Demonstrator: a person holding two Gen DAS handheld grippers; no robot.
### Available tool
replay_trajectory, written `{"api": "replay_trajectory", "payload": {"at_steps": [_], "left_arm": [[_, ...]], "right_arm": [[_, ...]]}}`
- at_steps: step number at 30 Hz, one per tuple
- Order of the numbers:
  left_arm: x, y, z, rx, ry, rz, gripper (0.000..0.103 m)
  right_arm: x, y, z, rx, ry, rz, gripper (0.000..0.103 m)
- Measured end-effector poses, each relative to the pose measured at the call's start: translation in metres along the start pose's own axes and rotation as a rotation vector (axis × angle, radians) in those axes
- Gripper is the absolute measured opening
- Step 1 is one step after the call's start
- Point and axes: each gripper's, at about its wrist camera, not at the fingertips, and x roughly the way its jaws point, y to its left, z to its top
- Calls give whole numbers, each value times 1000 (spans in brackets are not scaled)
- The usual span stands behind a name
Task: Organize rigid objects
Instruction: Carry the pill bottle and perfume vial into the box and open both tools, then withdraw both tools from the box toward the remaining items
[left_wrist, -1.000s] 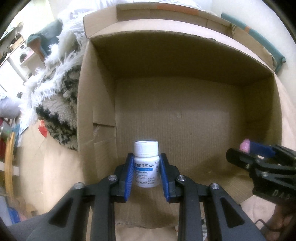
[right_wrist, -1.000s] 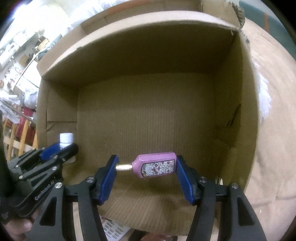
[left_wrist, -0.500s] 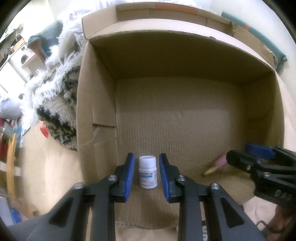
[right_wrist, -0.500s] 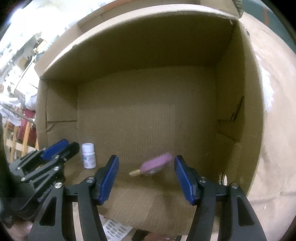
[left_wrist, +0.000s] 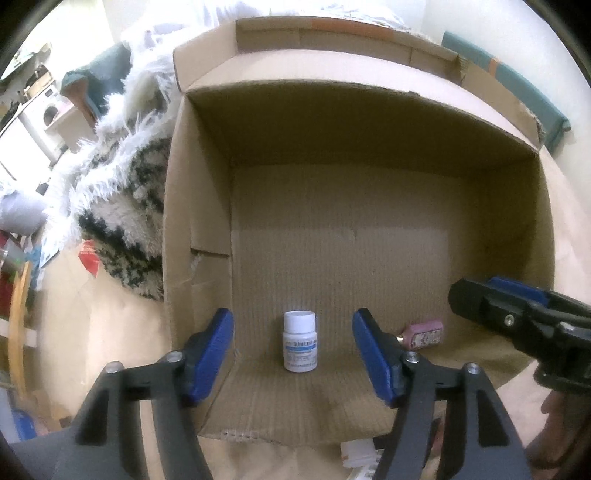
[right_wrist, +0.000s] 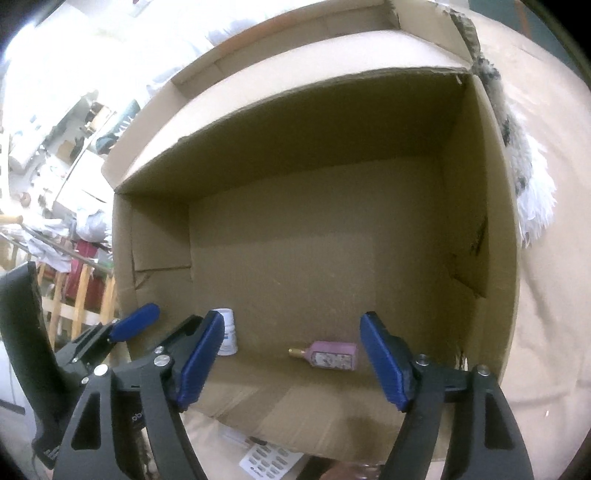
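A white pill bottle (left_wrist: 300, 341) with a blue label stands upright on the floor of a big cardboard box (left_wrist: 199, 206), near its front wall. My left gripper (left_wrist: 291, 354) hangs above it, jaws opening wide, pads clear of the bottle. To the right a pink perfume bottle (left_wrist: 423, 334) lies on its side. In the right wrist view that pink perfume bottle (right_wrist: 330, 355) lies on the box (right_wrist: 480, 221) floor below my right gripper (right_wrist: 291, 358), whose jaws are opening with nothing pressed between them. The pill bottle (right_wrist: 228, 331) shows partly behind the left finger.
A shaggy white and black rug (left_wrist: 122, 192) lies left of the box. Papers (right_wrist: 269, 458) lie on the tan sheet under the box's front edge. Furniture and clutter (right_wrist: 59, 229) stand far left. The box floor beyond both bottles is bare cardboard.
Both bottles left the jaws and dropped to the box floor: the pill bottle stands upright, the perfume bottle has come to rest on its side. Both grippers have opened wider.
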Motion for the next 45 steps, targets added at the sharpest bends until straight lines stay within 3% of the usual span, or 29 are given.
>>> {"api": "replay_trajectory", "payload": {"at_steps": [11, 19, 33, 45], "left_arm": [[-26, 7, -2, 4, -42, -1, 65], [-57, 22, -18, -14, -93, 1, 65], [-72, 52, -72, -136, -25, -36, 66], [-47, 77, -89, -243, 67, -7, 66]], "right_arm": [[-17, 3, -3, -20, -39, -24, 81], [-46, -1, -23, -1, -81, -47, 80], [-75, -13, -89, 61, -70, -62, 80], [-61, -26, -110, 101, -3, -154, 80]]}}
